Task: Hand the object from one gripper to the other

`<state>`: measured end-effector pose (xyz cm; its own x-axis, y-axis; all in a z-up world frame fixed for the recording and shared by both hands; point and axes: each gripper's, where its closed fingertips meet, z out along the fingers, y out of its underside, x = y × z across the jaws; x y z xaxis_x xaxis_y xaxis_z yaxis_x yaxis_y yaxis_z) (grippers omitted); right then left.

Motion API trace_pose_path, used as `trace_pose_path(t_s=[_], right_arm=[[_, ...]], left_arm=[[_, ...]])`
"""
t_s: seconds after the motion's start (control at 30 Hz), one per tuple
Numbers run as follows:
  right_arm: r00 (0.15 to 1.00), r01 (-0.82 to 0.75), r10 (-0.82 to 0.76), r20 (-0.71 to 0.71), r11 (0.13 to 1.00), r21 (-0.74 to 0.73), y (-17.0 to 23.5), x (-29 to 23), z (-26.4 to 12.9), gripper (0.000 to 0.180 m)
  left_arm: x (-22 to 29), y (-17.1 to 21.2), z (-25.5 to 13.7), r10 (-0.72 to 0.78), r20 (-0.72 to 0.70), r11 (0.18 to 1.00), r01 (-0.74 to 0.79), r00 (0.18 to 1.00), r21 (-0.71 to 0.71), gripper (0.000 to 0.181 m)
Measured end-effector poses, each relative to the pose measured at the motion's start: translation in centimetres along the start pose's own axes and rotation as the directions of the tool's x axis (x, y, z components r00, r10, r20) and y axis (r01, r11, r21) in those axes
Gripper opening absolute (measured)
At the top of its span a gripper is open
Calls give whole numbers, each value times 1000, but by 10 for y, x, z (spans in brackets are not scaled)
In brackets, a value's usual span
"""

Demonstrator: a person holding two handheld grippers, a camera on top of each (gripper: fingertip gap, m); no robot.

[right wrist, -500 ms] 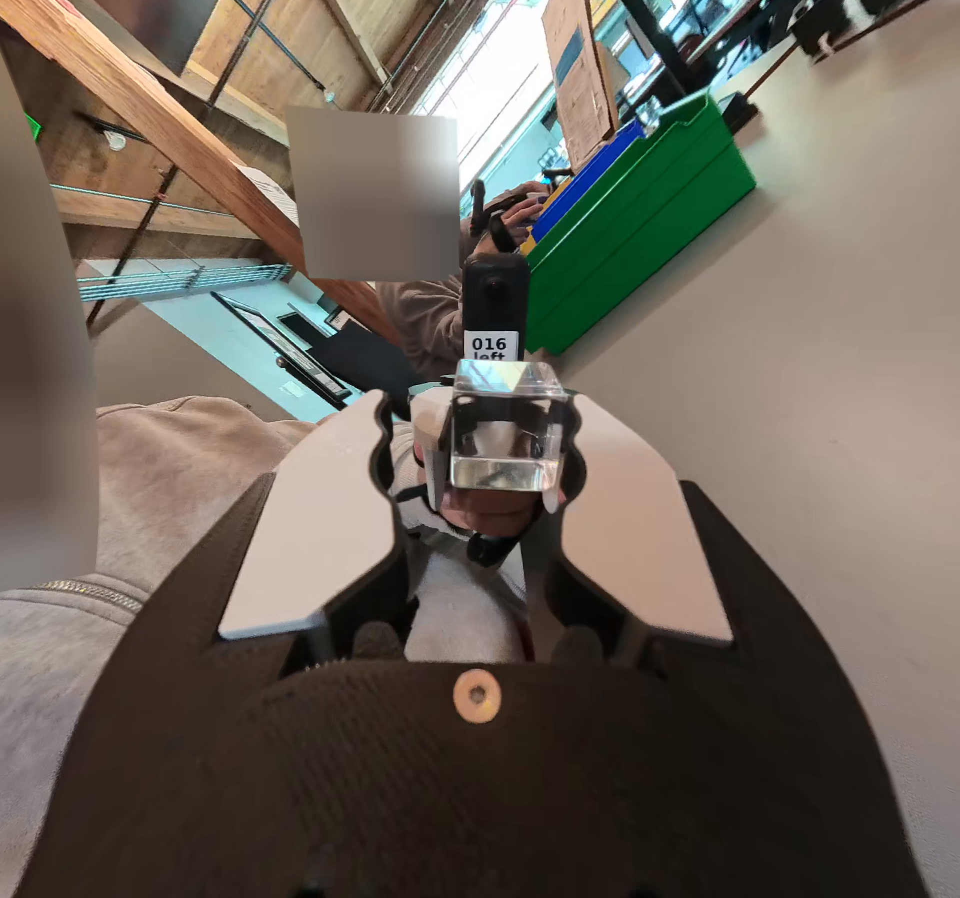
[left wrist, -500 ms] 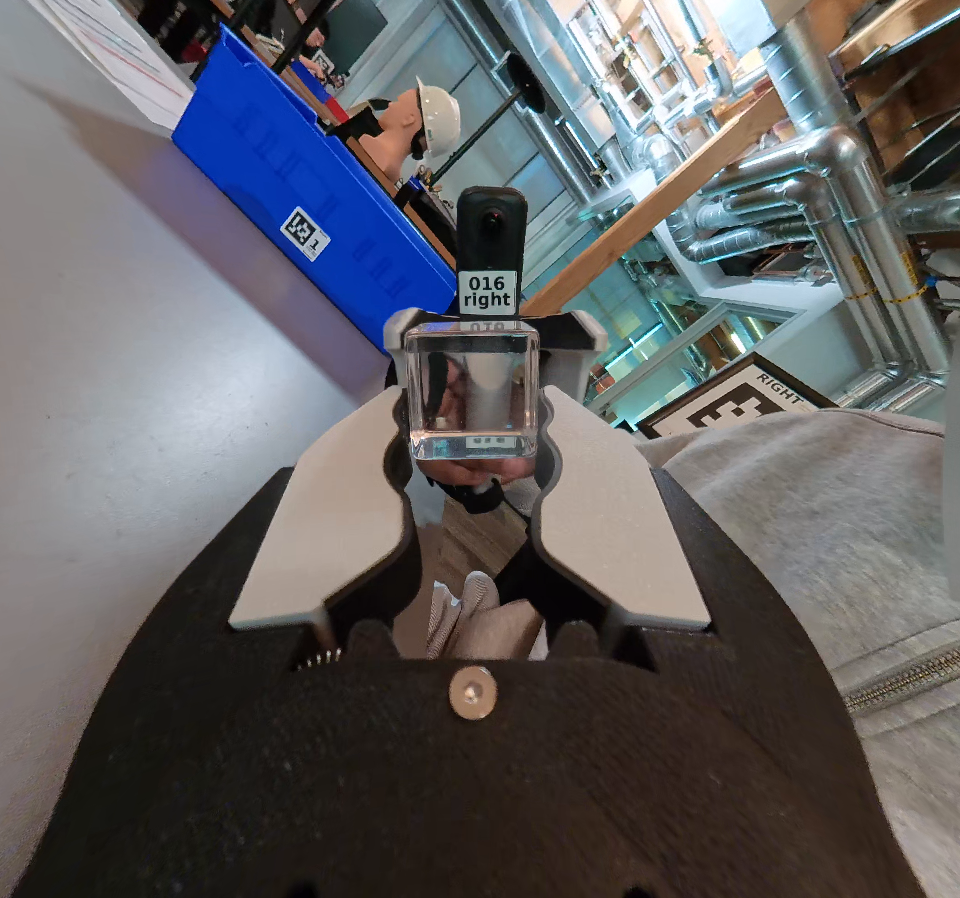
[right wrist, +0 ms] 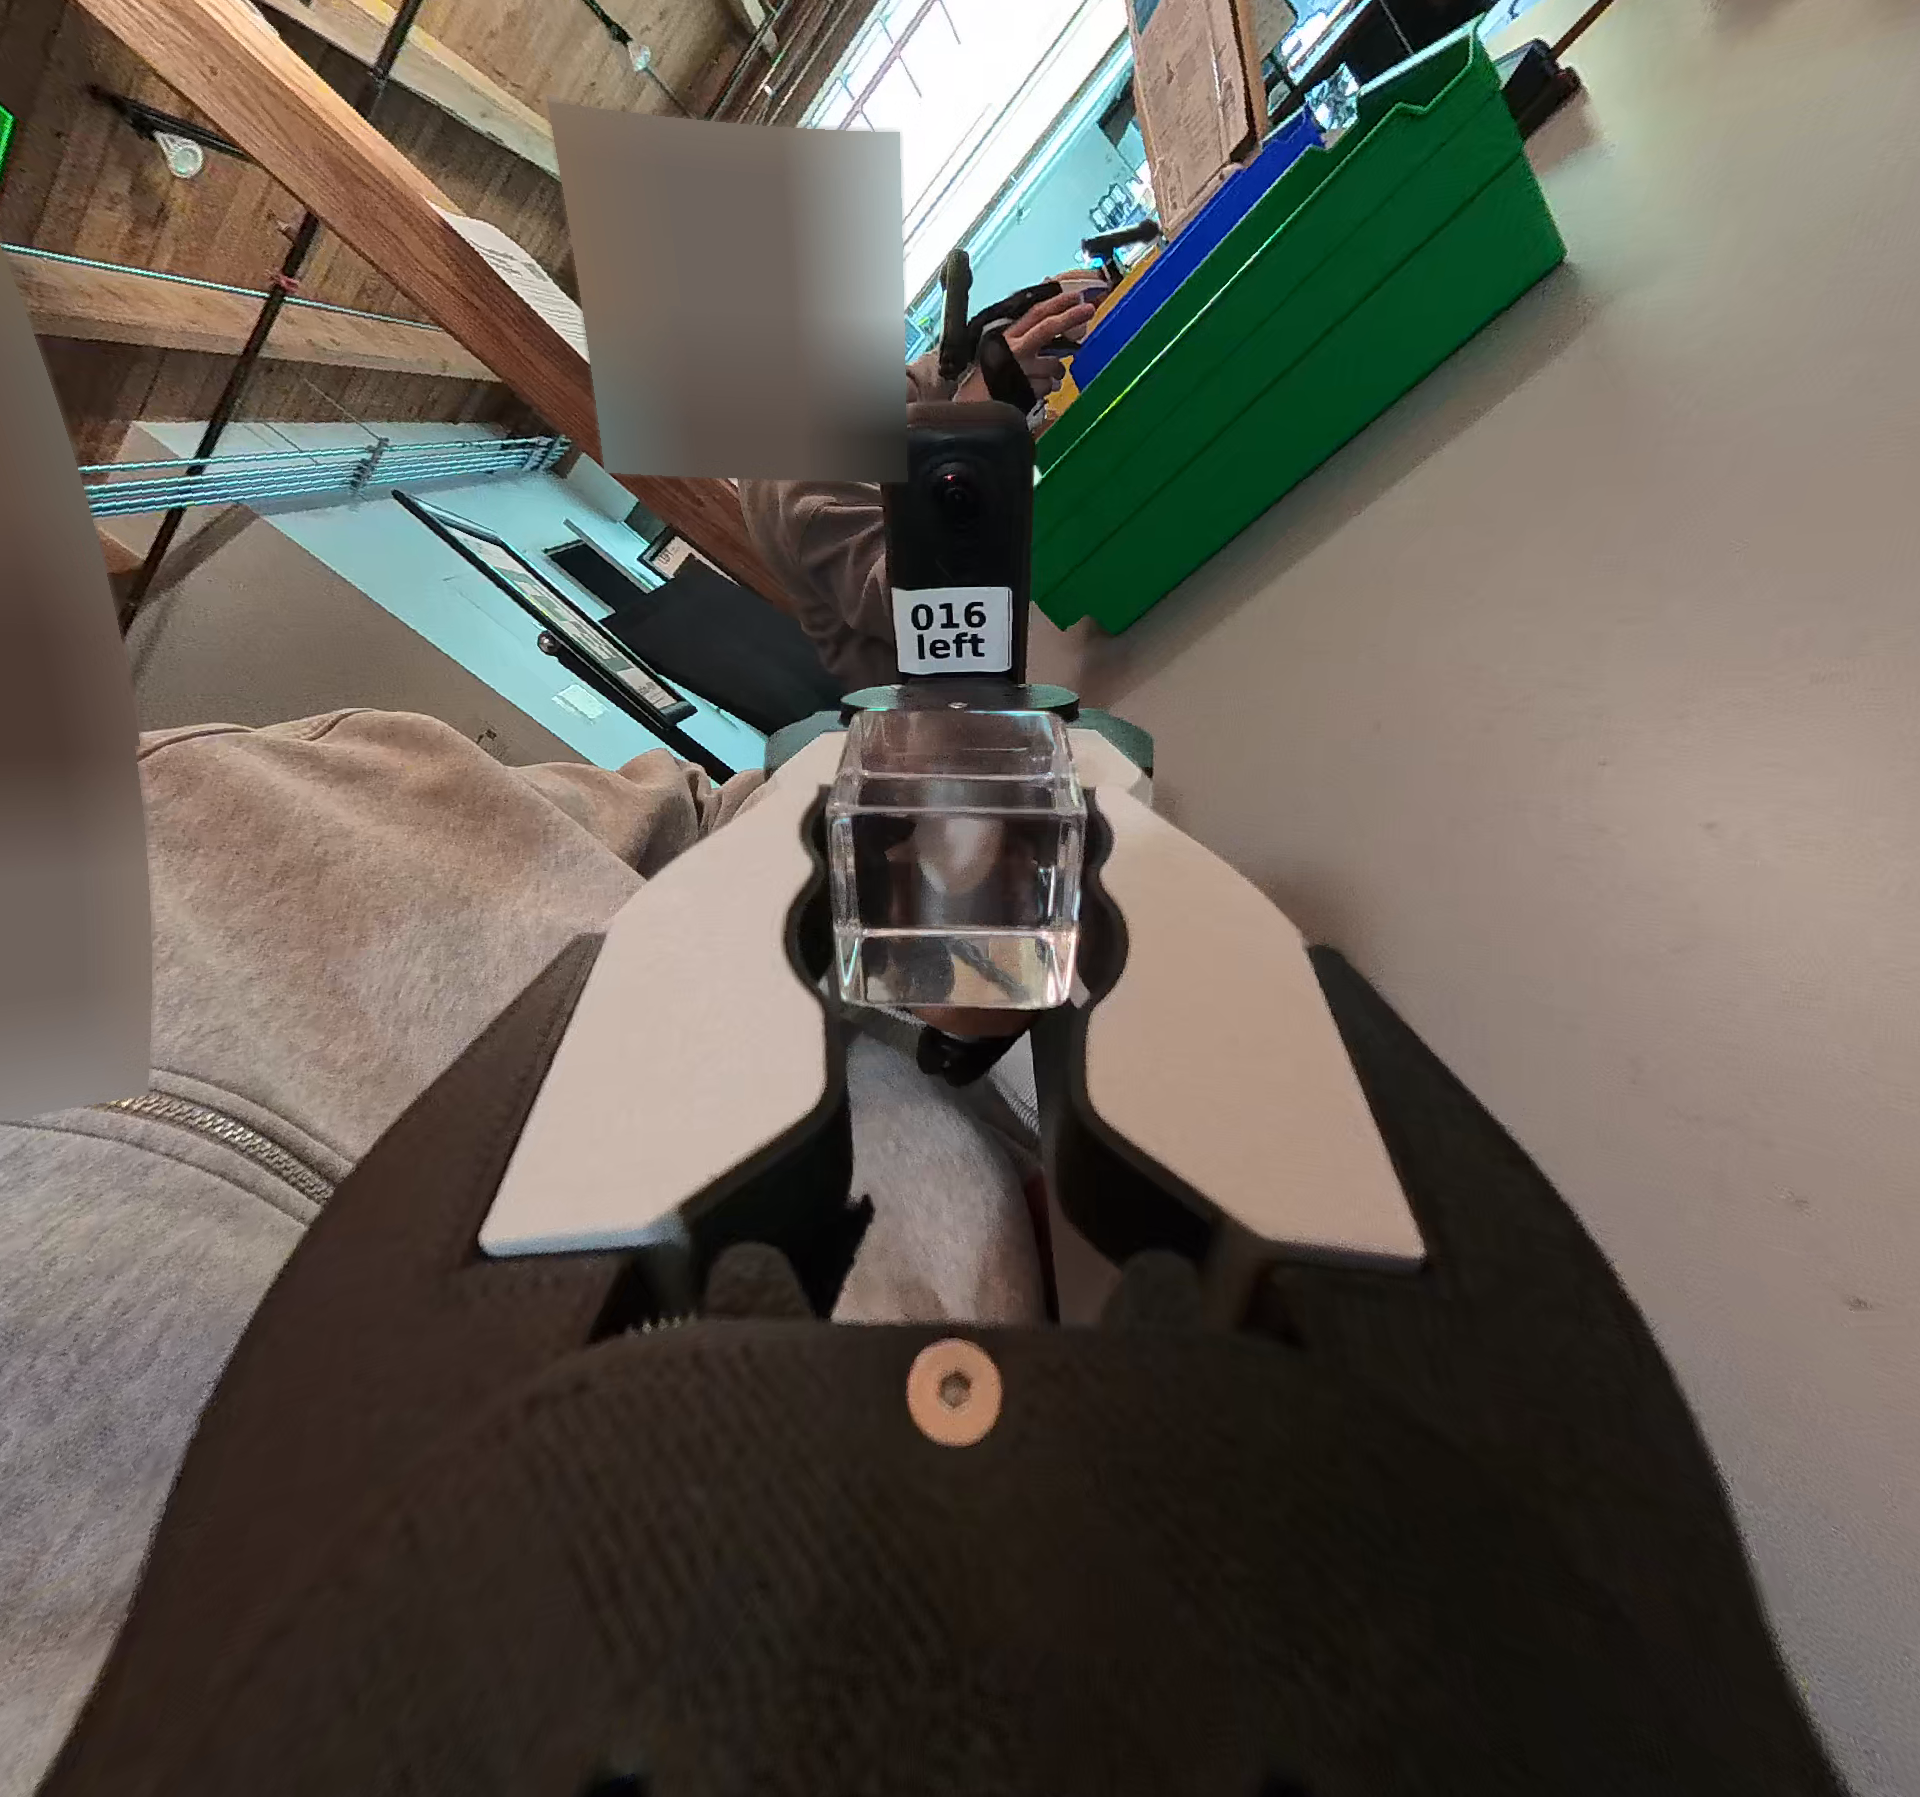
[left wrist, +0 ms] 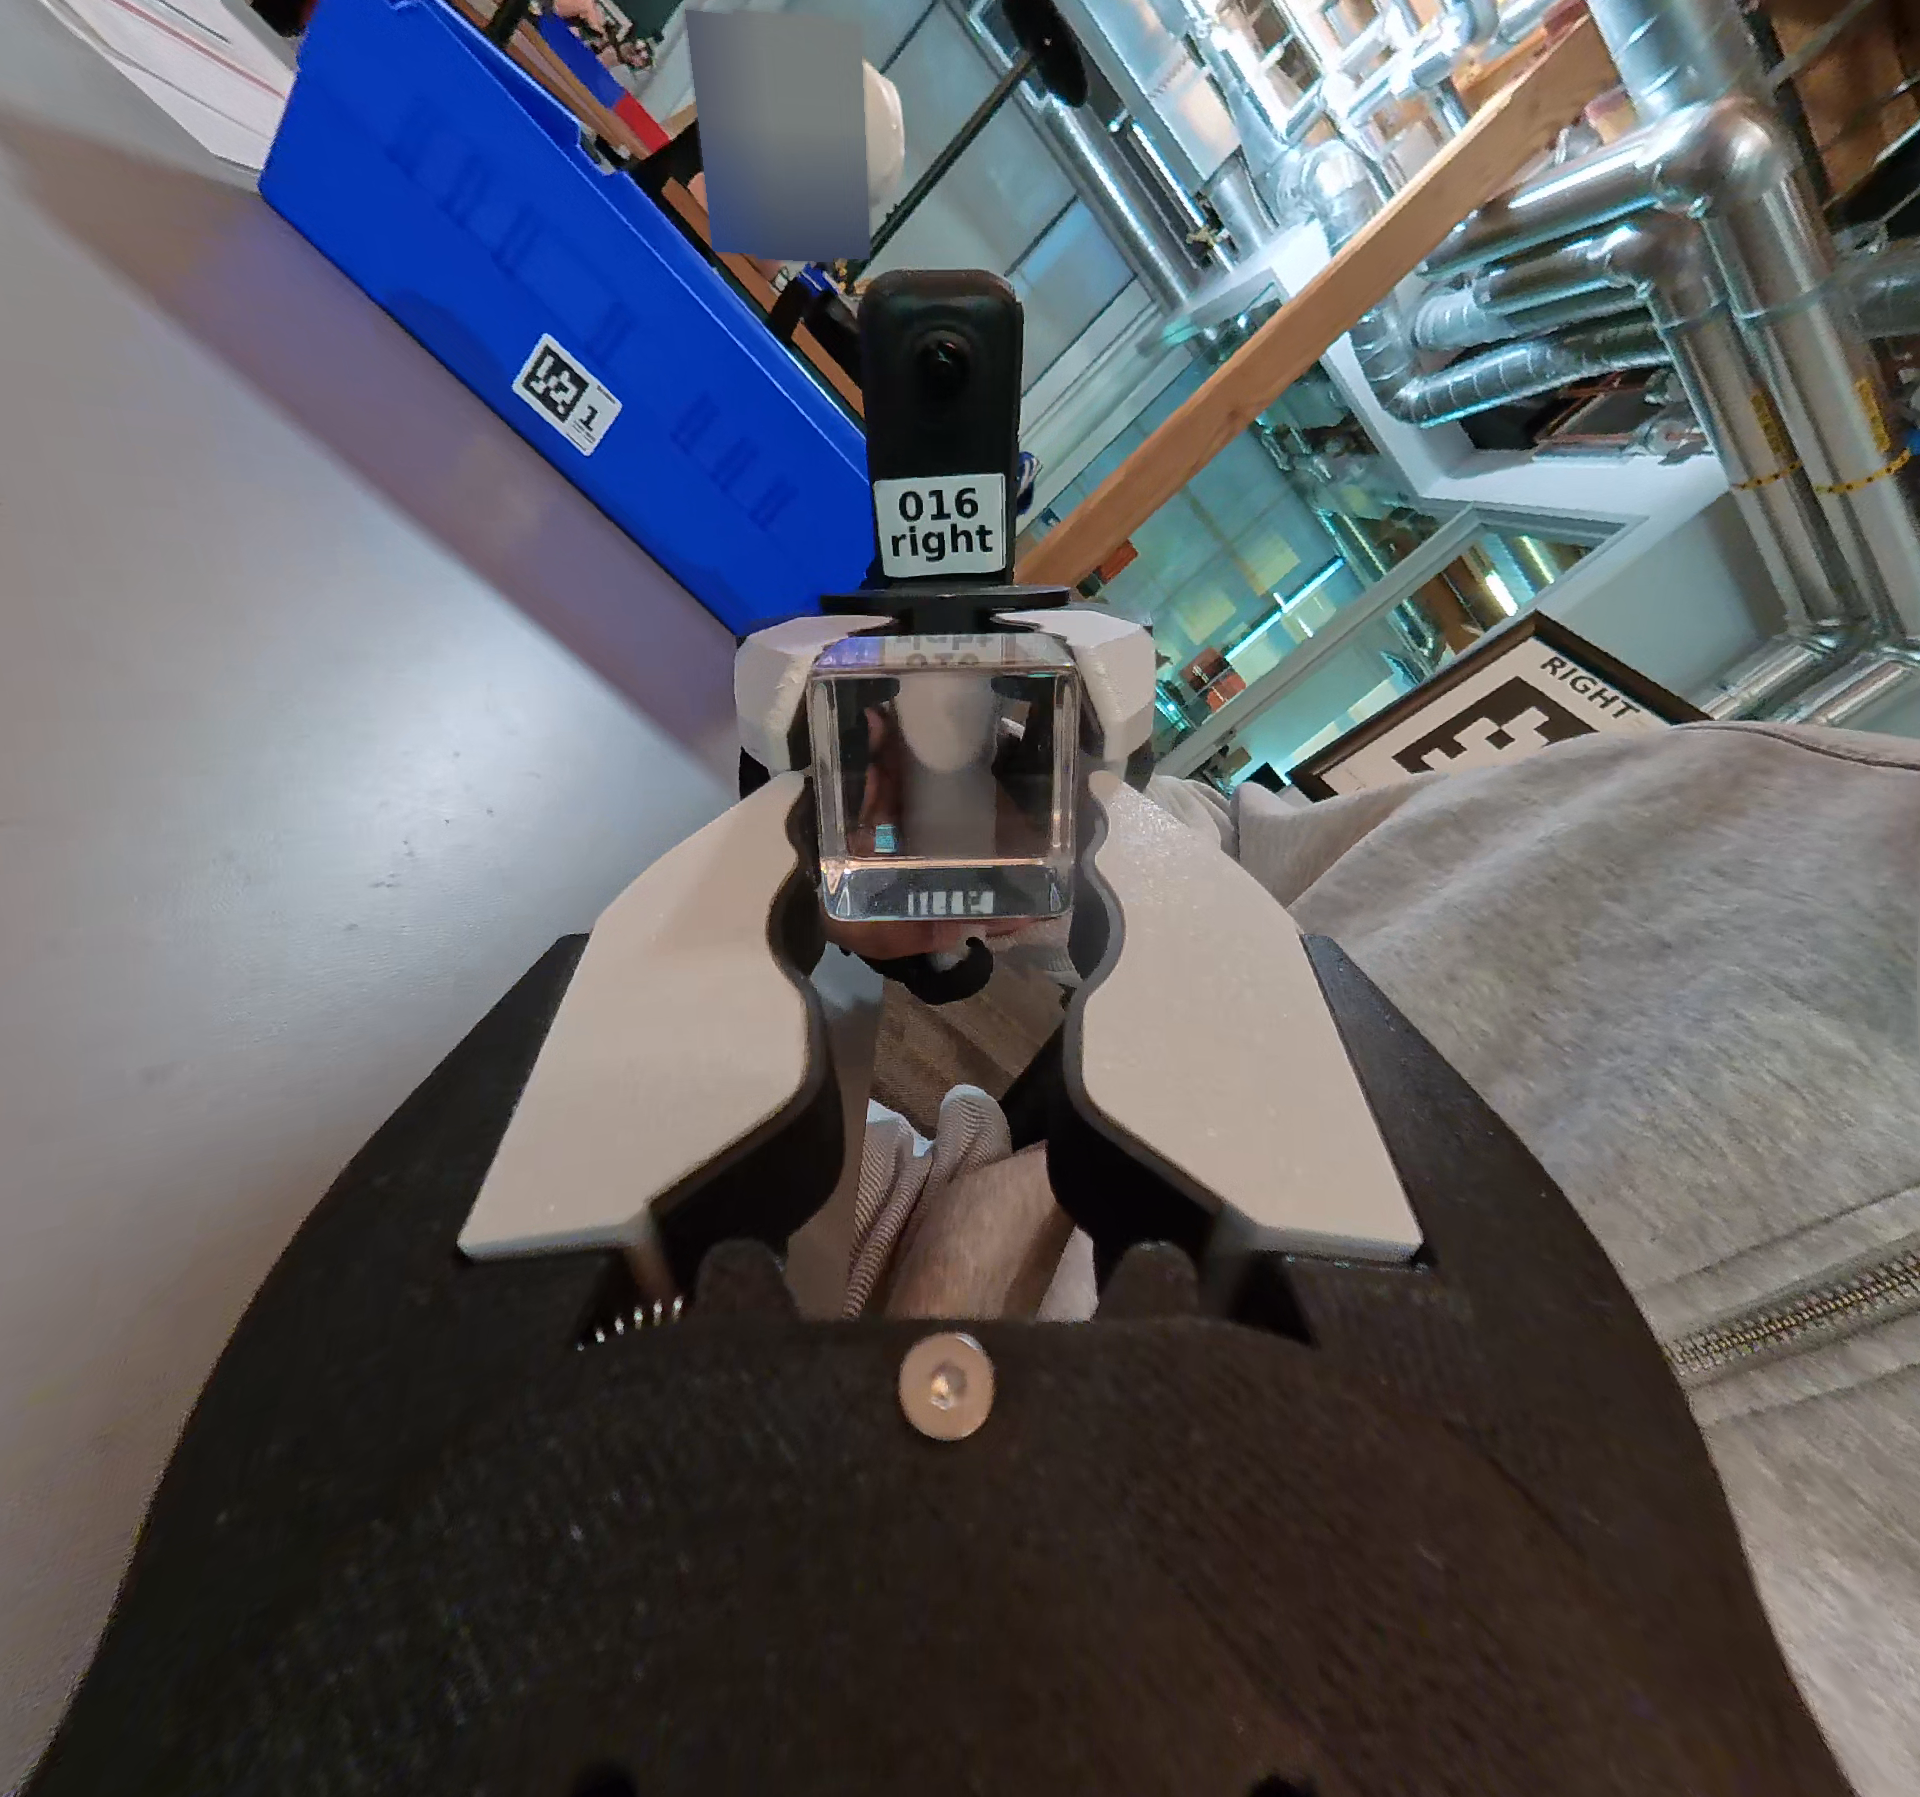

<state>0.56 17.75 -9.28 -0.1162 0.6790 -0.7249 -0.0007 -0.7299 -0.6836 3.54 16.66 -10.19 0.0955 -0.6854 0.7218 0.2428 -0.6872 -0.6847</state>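
Clear cube [left wrist: 943, 797] between both grippers' fingers [left wrist: 1164, 926] (nose-to-nose)

An industrial workshop or lab space: bare silver ventilation ducts [left wrist: 1704, 189] run under exposed timber beams [right wrist: 312, 147] and plank ceiling, while stacked green storage bins [right wrist: 1299, 376] and a blue bin [left wrist: 499, 261] bearing a square marker tag stand on a plain grey counter [left wrist: 260, 760].

Clear cube [left wrist: 943, 791] hides far tongs' tips; unclear which tongs grip it. Blue bin [left wrist: 499, 293] cut off top.
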Motion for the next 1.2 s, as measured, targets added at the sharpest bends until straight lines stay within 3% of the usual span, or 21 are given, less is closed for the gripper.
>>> trace_pose_path(t_s=[0.27,0.37,0.53,0.77,0.9,1.0,1.1,1.2], right_arm=[[1000,22,-22,-21,1000,-13,-2,1,-2,45],[998,41,-41,-39,999,15,-10,3,-8,45],[995,58,-54,-89,997,42,-19,15,-21,45],[971,192,-191,-142,981,-4,-22,15,-24,45],[943,294,-295,-156,955,-25,-24,11,-25,45],[865,472,-477,-159,879,-70,-25,6,-27,45],[699,694,-706,-112,708,-128,-23,-5,-30,45],[547,820,-835,-61,549,-158,-17,-17,-30,45]], left_arm=[[-1,-1,2,23,28,1000,-23,999,8,44],[-5,-1,1,79,73,997,-79,994,-8,57],[-7,-3,-1,106,86,994,-105,991,-17,56],[-13,-4,-5,-83,33,997,83,996,8,59],[-6,6,-1,-208,-69,977,205,976,-52,55],[8,19,4,-375,-196,924,348,906,-159,55],[15,24,6,-485,-259,873,442,835,-206,58],[15,21,5,-502,-268,864,461,822,-203,60]])
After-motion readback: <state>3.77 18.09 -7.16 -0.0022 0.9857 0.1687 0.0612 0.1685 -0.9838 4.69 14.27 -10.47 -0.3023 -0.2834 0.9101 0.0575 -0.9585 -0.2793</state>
